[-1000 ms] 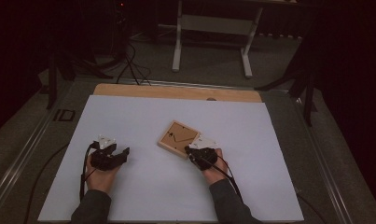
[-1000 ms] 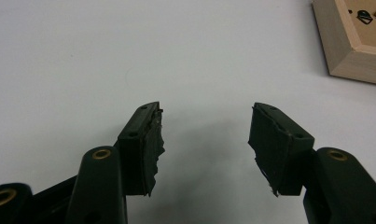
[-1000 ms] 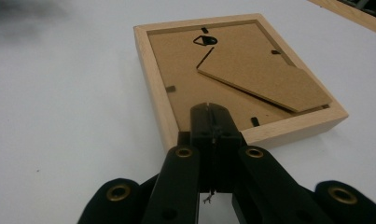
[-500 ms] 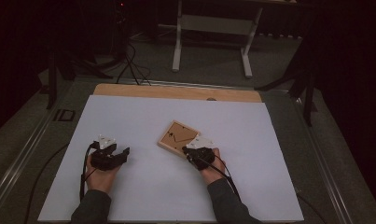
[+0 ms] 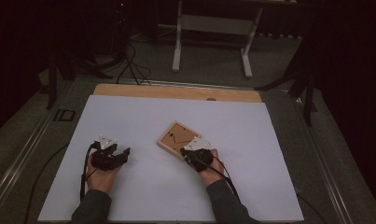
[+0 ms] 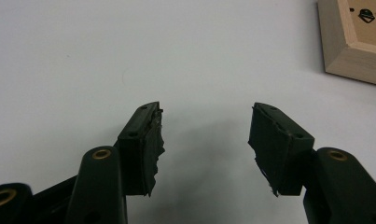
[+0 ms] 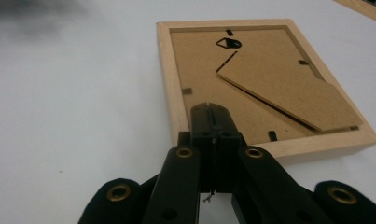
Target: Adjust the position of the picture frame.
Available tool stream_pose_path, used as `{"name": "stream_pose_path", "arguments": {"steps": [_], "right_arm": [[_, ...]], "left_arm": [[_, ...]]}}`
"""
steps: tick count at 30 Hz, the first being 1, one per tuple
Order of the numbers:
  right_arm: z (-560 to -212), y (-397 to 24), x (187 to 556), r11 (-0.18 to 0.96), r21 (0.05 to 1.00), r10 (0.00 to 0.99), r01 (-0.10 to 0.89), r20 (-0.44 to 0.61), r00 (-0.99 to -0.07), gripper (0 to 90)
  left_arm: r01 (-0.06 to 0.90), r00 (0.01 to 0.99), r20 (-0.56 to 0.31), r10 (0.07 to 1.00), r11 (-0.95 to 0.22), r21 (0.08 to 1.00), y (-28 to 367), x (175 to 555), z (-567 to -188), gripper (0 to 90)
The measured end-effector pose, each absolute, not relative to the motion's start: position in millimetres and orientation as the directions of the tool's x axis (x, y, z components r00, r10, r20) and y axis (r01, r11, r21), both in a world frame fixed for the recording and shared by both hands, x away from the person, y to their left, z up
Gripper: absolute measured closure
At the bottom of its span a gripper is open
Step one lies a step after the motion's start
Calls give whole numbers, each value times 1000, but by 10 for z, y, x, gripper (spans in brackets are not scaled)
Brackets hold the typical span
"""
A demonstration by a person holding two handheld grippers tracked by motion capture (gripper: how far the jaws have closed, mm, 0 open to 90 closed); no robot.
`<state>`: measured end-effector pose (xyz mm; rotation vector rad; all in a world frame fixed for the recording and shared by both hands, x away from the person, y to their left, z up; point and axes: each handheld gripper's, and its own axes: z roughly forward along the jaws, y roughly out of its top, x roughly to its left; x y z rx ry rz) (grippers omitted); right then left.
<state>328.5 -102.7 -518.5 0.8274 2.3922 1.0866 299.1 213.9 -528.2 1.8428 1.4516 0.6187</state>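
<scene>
Near the middle of the white table [image 5: 129, 116], a wooden picture frame [image 7: 251, 79] lies face-down; the right hand-held gripper [image 7: 213, 116] is pressed together over its near edge, while the left hand-held gripper [image 6: 204, 126] is spread, well apart.

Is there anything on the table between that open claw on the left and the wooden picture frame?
Nothing visible does. Bare white table lies between the open left gripper and the picture frame, which lies face down. The right gripper, jaws together, is already at the frame's near edge.
</scene>
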Motion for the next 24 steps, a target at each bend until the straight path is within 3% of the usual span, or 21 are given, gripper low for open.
{"name": "stream_pose_path", "arguments": {"steps": [24], "right_arm": [[-5193, -759, 3137, 552, 770, 584, 321, -82, -808, 897]], "left_arm": [[628, 258, -53, 965, -126, 768, 2143, 2988, -5275, 437]]}}
